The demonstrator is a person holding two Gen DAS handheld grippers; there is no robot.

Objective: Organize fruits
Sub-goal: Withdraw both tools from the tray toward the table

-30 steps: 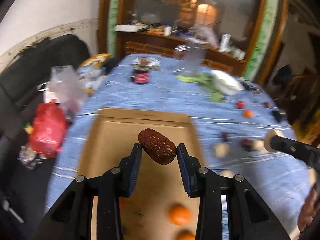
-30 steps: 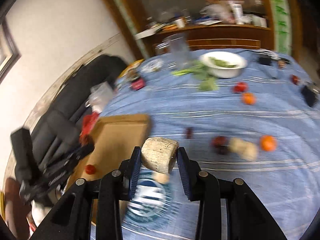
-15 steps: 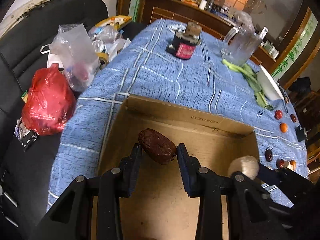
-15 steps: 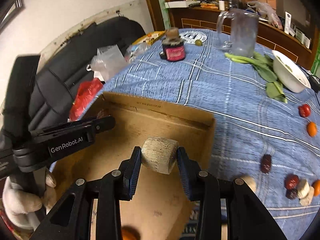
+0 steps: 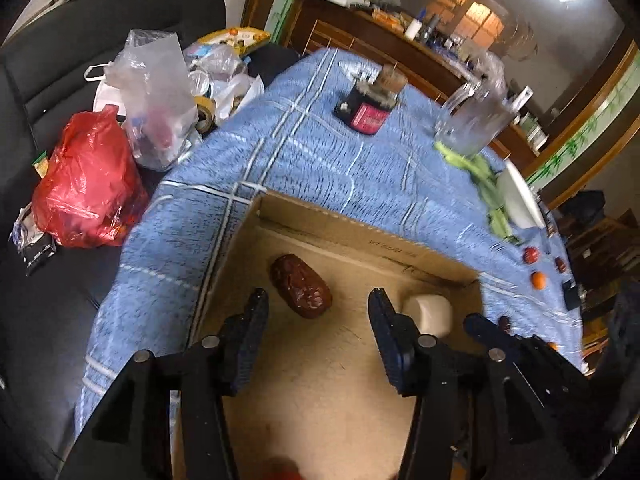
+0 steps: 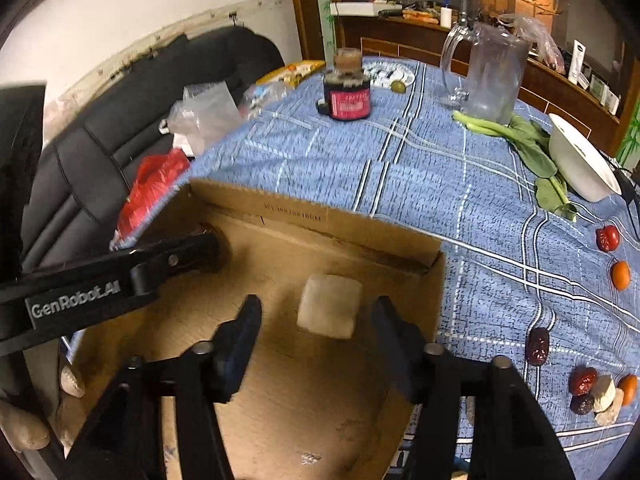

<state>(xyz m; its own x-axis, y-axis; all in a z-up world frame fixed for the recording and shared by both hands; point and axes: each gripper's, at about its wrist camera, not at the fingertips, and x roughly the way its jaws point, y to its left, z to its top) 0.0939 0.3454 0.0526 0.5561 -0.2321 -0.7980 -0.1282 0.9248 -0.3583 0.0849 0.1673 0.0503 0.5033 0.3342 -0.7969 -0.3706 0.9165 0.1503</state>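
A cardboard box [image 5: 360, 236] sits on the blue tablecloth. A dark red date [image 5: 301, 286] lies on the box floor just ahead of my open, empty left gripper [image 5: 316, 312]. A pale cut chunk [image 6: 329, 311] lies on the box floor ahead of my open, empty right gripper [image 6: 316, 320]; it also shows in the left wrist view [image 5: 429, 313]. The left gripper's arm [image 6: 120, 276] crosses the right wrist view. More red dates [image 6: 608, 238], small oranges [image 6: 621, 275] and pale pieces [image 6: 604, 394] lie loose on the cloth to the right.
On the table behind the box stand a dark jar [image 6: 347, 92], a glass pitcher [image 6: 492, 76], green leaves [image 6: 528, 148] and a white bowl [image 6: 580, 164]. Plastic bags [image 5: 88, 180] lie on a black sofa at the left.
Both grippers opened. The date dropped from the left gripper and the pale chunk from the right gripper onto the box floor.
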